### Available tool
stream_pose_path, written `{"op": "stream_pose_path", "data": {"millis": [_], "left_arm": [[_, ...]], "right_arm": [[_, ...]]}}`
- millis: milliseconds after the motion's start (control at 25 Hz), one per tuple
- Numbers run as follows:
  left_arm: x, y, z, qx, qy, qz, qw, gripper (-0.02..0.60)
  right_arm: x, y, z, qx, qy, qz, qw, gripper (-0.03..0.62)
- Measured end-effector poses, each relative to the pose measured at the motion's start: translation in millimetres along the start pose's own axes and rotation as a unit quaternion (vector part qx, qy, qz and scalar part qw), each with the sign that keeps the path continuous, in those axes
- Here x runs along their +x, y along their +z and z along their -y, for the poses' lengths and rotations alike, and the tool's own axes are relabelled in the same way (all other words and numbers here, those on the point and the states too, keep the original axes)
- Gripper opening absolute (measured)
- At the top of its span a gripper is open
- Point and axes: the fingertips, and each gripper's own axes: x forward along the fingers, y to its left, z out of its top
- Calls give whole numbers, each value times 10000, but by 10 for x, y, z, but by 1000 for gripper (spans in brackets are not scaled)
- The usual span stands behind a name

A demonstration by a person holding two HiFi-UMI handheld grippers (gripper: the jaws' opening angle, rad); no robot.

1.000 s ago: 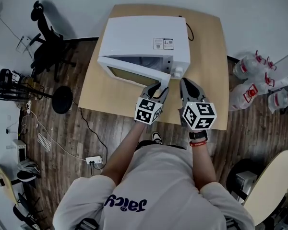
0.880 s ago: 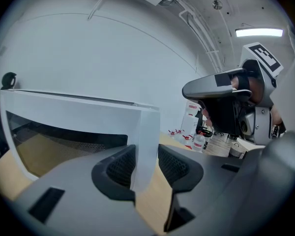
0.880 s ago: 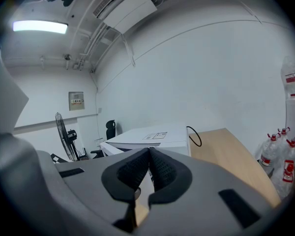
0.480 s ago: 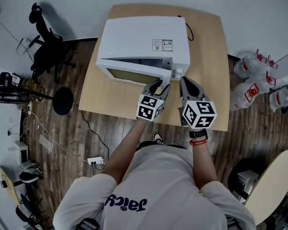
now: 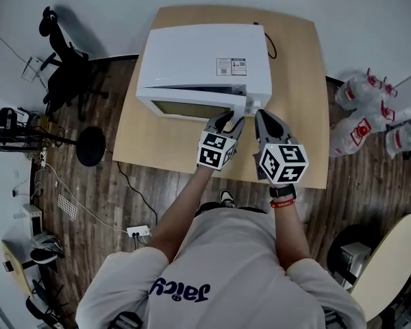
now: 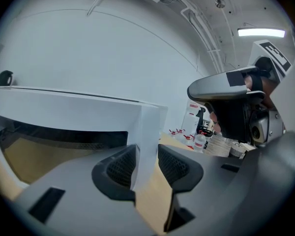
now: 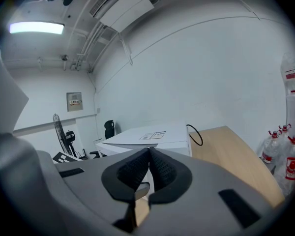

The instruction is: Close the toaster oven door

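A white toaster oven (image 5: 205,53) stands on the wooden table (image 5: 294,81). Its glass door (image 5: 188,106) hangs slightly ajar, with a narrow dark gap along its top. My left gripper (image 5: 231,118) is shut on the door's right edge. In the left gripper view the white door edge (image 6: 146,132) stands pinched between the pads of that gripper (image 6: 146,163). My right gripper (image 5: 262,115) hovers just right of it, beside the oven's front corner. Its pads meet with nothing between them in the right gripper view (image 7: 149,167), and the oven (image 7: 152,137) lies beyond them.
A black cable (image 5: 269,43) loops behind the oven. Water bottles (image 5: 359,125) lie on the floor to the right. At the left are a black office chair (image 5: 65,67) and a round stool (image 5: 89,144). A cream chair (image 5: 387,266) stands at the lower right.
The door has swung up toward the oven's front and its gap has narrowed. My left gripper went with it, up the picture toward the oven. The right gripper followed a little.
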Motion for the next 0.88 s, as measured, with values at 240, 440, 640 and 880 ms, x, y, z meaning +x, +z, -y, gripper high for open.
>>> {"op": "stream_pose_path", "data": {"millis": [240, 440, 640, 880], "left_arm": [[144, 70, -94, -6, -10, -10, 10000, 152], [210, 45, -87, 12, -126, -41, 9999, 133], [258, 58, -115, 22, -260, -103, 9996, 122], [369, 123, -220, -54, -345, -145, 9993, 118]], "right_arm": [[51, 13, 80, 18, -76, 0, 10000, 15], [107, 3, 122, 27, -127, -30, 9999, 15], [161, 5, 113, 40, -133, -33, 9999, 15], [218, -6, 50, 43, -136, -61, 9999, 15]]}}
